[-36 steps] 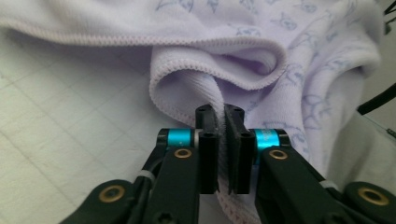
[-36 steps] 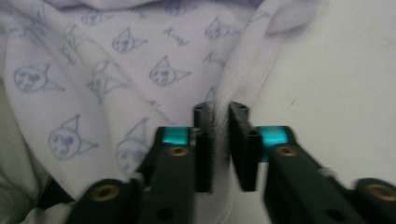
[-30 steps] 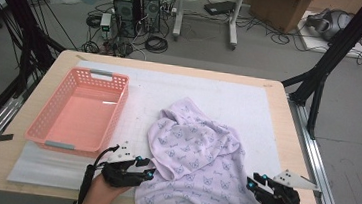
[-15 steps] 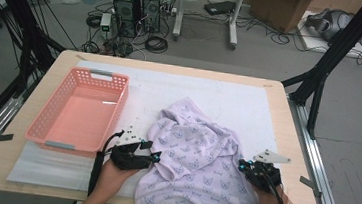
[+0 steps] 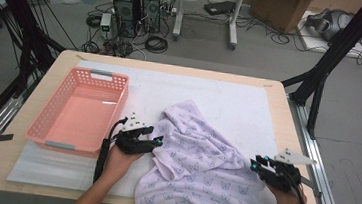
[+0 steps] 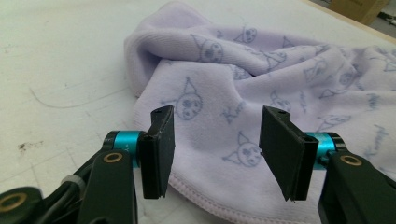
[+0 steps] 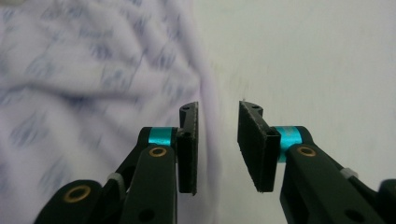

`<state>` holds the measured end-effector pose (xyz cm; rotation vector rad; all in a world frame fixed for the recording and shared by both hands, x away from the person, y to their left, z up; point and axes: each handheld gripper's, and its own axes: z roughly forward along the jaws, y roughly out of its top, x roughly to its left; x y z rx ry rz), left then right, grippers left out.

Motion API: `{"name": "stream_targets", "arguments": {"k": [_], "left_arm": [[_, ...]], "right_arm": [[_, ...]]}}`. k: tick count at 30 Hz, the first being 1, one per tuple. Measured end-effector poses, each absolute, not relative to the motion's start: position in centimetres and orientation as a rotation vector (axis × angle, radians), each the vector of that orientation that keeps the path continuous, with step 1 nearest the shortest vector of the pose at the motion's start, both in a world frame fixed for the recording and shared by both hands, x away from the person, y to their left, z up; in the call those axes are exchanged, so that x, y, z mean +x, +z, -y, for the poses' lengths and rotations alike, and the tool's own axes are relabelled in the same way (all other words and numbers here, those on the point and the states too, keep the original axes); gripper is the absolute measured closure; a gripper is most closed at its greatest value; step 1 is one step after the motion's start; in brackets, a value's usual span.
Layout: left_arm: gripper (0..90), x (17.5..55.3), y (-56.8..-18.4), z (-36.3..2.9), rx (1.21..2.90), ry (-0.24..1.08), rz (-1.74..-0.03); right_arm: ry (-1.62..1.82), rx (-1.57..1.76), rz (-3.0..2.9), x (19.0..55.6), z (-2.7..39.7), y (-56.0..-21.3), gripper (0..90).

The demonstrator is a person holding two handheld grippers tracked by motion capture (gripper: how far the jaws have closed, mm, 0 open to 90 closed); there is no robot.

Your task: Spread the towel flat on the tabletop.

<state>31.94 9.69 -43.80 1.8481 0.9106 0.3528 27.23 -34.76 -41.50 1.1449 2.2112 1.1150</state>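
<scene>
High view: the left gripper sits left of centre in the lower half of the frame, its tips at the left edge of the lilac towel. In the left gripper view its jaws stand well apart above the towel's hemmed edge, gripping nothing. The right gripper is at the lower right of the high view, at the towel's right edge. In the right gripper view its jaws have a moderate gap; the towel's edge lies below them, blurred, and nothing is pinched. Those jaws have just been opening after a brief closing, with no cloth caught between them.

The towel, printed with small cartoon faces, lies crumpled in the lower middle of the frame, reaching down to the near table edge. It rests on a white mat that covers most of the wooden table. A pink basket stands at the left of the frame, just beside the left gripper. Behind the table, at the top of the frame, the grey floor holds two computer towers, tangled cables and a cardboard box; black frame struts cross the upper corners.

Against the earlier frames, both grippers have moved up the frame from the near table edge along the towel's sides, and the left jaws stand wider.
</scene>
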Motion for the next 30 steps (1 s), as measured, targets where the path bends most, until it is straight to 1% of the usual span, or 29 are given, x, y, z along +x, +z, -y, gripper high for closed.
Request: {"name": "stream_targets", "arguments": {"k": [3,6,10,13,14,15,16,17,21,25,30], "left_arm": [[45.8,32.1,-43.6,-9.8,1.837,0.347,-0.909],[45.9,32.1,-43.6,-9.7,1.839,0.342,-0.906],[45.9,32.1,-43.7,-9.6,1.852,0.337,-0.904],[45.9,32.1,-43.8,-9.6,1.854,0.335,-0.909],[45.9,32.1,-43.8,-9.6,1.853,0.334,-0.91],[45.8,32.2,-43.8,-9.6,1.85,0.334,-0.911],[45.9,32.2,-43.8,-9.7,1.854,0.336,-0.91],[45.9,32.2,-43.7,-9.7,1.852,0.336,-0.912],[46.1,32.1,-43.7,-9.8,1.846,0.334,-0.915],[46.1,32.1,-43.7,-9.6,1.851,0.331,-0.909],[46.7,32.1,-43.7,-9.4,1.839,0.33,-0.917]], "right_arm": [[1.098,1.107,-2.226,30.7,32.6,-42.0,62.9],[1.079,1.083,-2.245,33.6,30.5,-42.8,53.7],[1.13,1.067,-2.297,36.2,28.2,-43.5,53.6],[1.105,1.073,-2.353,37.4,26.7,-44.0,57.6],[1.094,1.076,-2.375,37.6,26.2,-44.2,61.9],[1.078,1.063,-2.405,37.8,25.8,-44.4,68.6],[1.061,1.048,-2.414,37.7,25.6,-44.6,72.7],[1.069,1.045,-2.43,37.7,25.6,-44.5,84.7],[0.972,1.064,-2.409,36.6,26.7,-43.5,86.1],[0.93,1.077,-2.35,34.5,29.7,-42.4,86.1],[0.83,1.13,-2.288,31.6,33.7,-42.0,86.1]]}}
